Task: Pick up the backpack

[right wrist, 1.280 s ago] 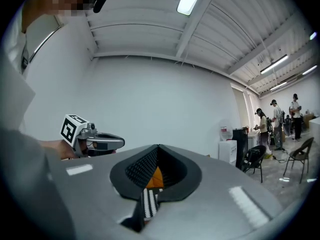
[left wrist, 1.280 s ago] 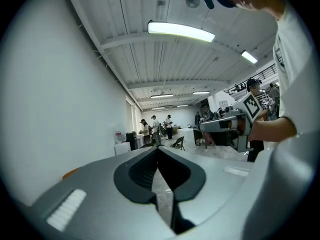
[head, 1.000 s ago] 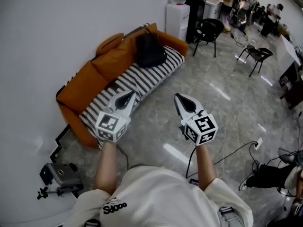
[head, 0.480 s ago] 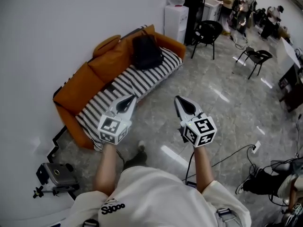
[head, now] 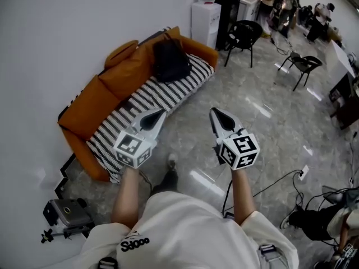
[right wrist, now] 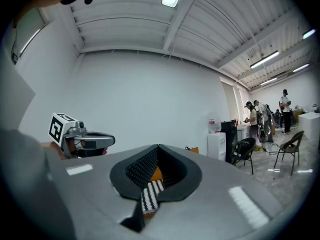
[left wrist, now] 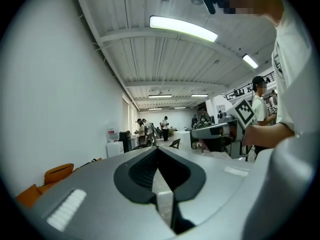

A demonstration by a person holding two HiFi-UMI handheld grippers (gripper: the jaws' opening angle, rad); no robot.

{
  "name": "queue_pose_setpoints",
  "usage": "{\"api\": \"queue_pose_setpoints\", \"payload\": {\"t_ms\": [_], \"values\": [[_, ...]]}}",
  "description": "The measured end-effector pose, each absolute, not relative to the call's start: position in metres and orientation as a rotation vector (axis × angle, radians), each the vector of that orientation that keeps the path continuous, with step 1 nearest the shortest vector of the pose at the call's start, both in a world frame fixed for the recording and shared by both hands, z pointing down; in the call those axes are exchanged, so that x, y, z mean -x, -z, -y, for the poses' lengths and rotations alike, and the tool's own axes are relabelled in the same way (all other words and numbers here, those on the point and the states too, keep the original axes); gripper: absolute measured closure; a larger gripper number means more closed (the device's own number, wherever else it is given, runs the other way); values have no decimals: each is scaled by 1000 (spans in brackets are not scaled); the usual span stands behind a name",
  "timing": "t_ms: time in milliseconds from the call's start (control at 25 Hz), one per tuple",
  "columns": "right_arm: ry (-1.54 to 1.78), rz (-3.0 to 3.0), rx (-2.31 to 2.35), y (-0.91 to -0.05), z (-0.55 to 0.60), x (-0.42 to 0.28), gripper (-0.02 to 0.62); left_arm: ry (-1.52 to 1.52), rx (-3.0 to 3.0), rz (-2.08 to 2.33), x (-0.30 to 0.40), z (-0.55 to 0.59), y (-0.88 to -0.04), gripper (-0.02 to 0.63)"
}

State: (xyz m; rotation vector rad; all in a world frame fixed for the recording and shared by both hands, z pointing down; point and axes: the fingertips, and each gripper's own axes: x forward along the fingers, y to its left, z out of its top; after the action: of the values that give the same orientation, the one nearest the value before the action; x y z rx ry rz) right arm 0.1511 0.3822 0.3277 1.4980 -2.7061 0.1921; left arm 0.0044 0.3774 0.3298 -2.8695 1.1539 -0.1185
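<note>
Backpack (head: 170, 60), a dark lump too far for detail, rests on the striped seat of the orange sofa (head: 120, 74), well apart from the left gripper (head: 161, 112) and right gripper (head: 213, 111), both closed and empty; the gripper views show only slivers of sofa.

Both arms stretched forward at about waist height, elbows bent, bare below short sleeves. Left forearm (head: 126, 198) and right forearm (head: 242, 198) run roughly parallel, well apart. Left tool (head: 156, 114) held about level, tip angled slightly inward, left marker cube (head: 133, 148) at rear over hand. Right tool (head: 216, 113) beside it at same height, tip also angled slightly inward, right marker cube (head: 240, 150) at rear. Both tools' jaws pressed together, tips meeting, nothing between them. Tools apart, not touching each other.
</note>
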Motion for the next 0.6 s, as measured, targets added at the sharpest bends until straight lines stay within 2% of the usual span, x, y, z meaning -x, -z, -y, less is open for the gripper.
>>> {"api": "queue_pose_setpoints", "payload": {"t_ms": [160,600], "values": [[-177,2697,-1490,-331,-338,-142,592,60,2890,-1143,-3,-331,-330,596],[-160,2669,-1485,-319,-199,-111,592,164,2821,-1087,12,-189,-329,597]]}}
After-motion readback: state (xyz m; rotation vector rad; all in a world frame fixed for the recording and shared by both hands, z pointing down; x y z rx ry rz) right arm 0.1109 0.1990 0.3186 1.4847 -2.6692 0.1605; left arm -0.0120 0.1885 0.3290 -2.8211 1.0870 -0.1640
